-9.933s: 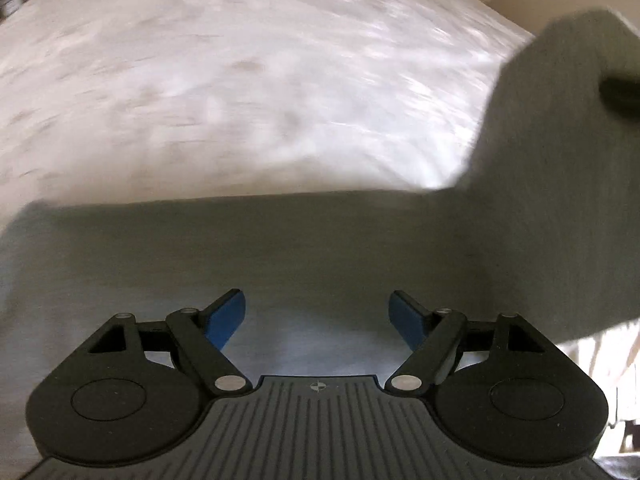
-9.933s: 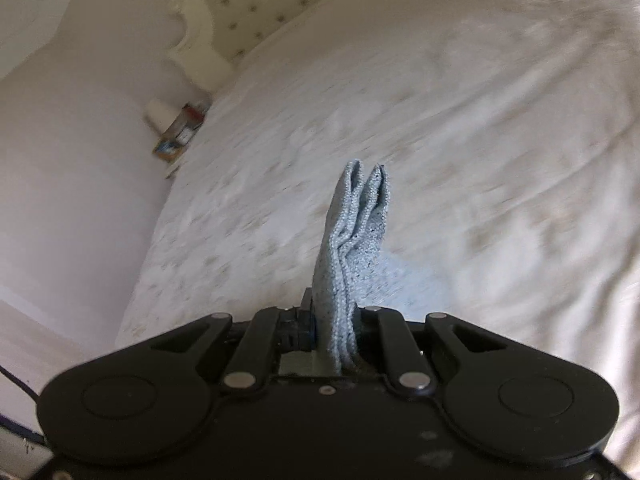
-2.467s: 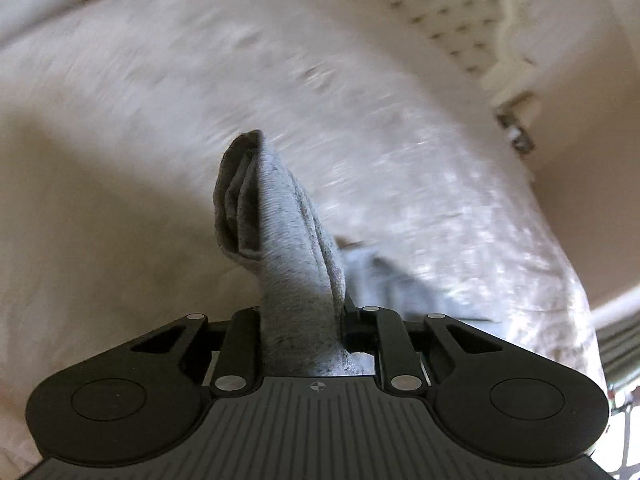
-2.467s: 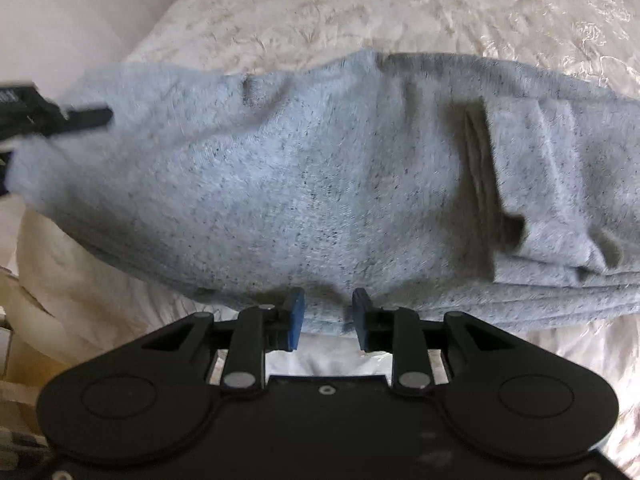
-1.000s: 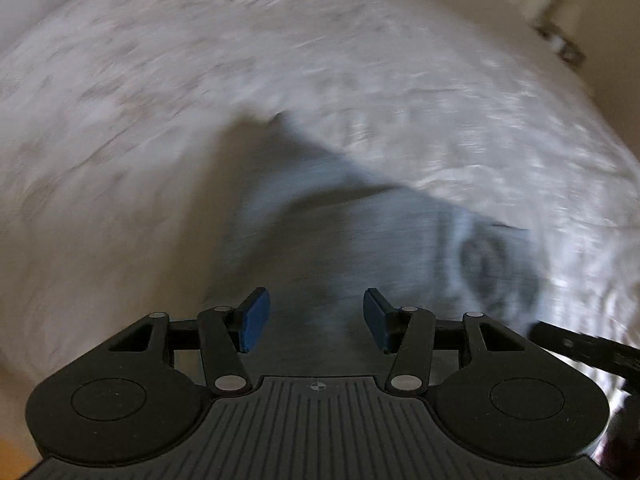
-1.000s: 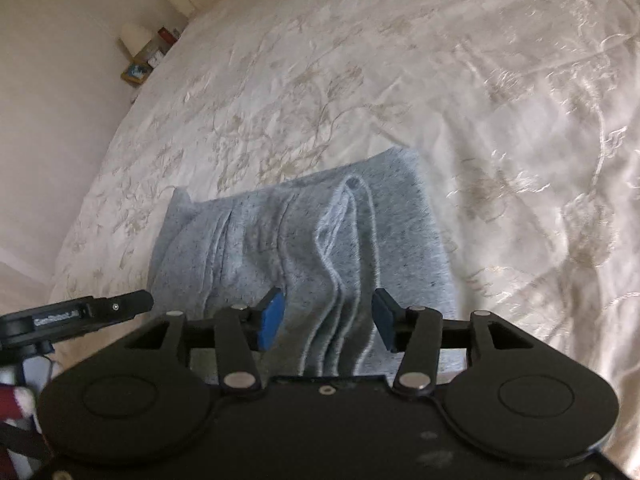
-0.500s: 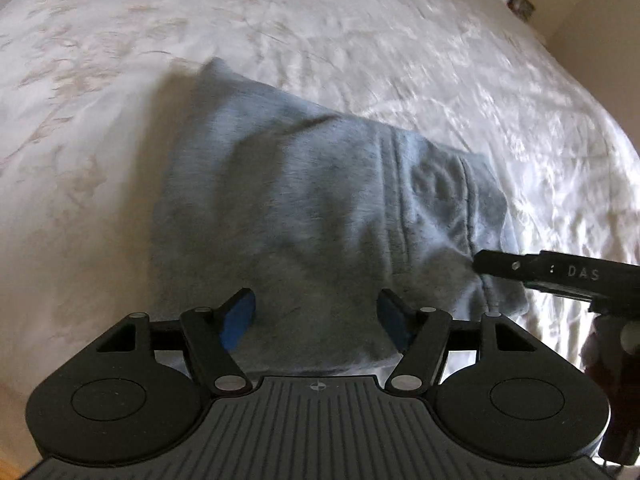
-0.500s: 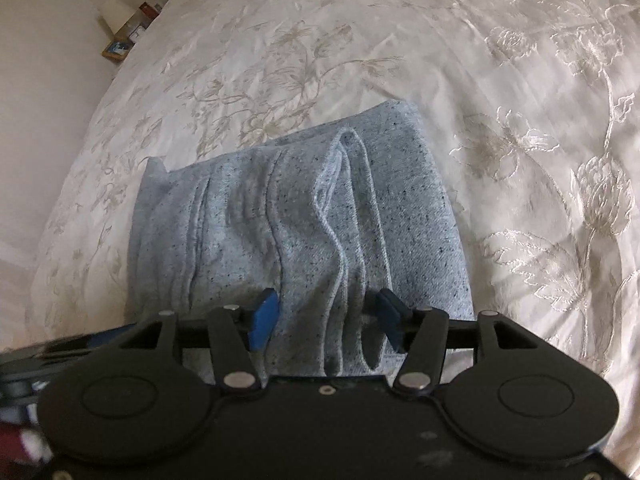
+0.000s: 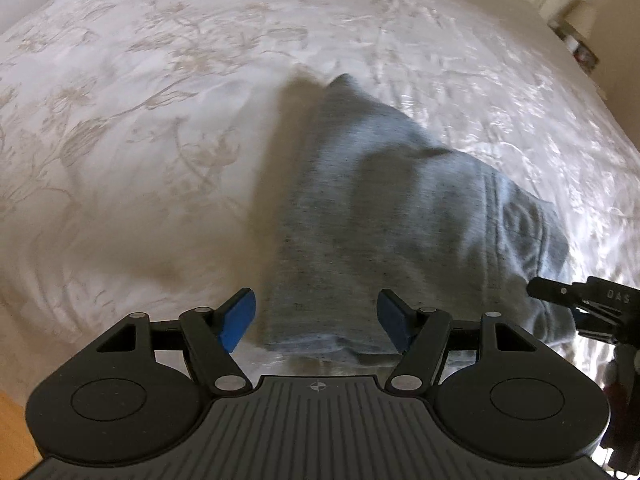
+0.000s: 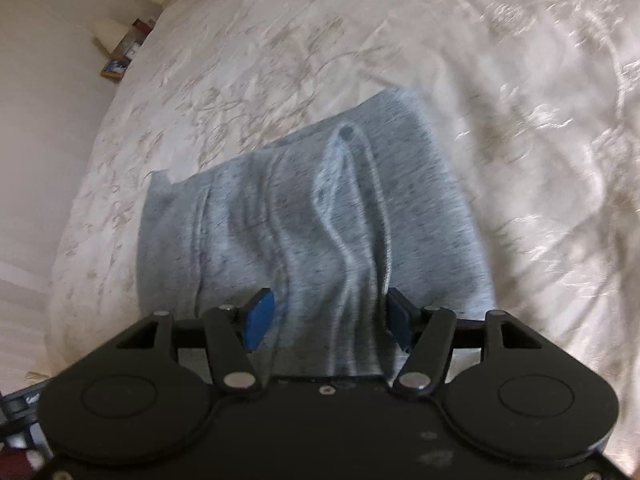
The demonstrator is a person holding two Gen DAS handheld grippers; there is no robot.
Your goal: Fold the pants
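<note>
Two grippers, both spread, nothing clamped: left gripper (image 9: 316,320) and right gripper (image 10: 326,320), jaws just widened, straddling the near edge of the pants (image 10: 312,224). Folded bundle straight ahead on the bed (image 10: 520,100), long axis crosswise. Probably done; neither hand nearer.

black left gripper with blue pads (image 9: 316,318) tilted steeply down, jaws spread, just been opening, black right gripper with blue pads (image 10: 328,318) angled down, jaws apart, just been widening
</note>
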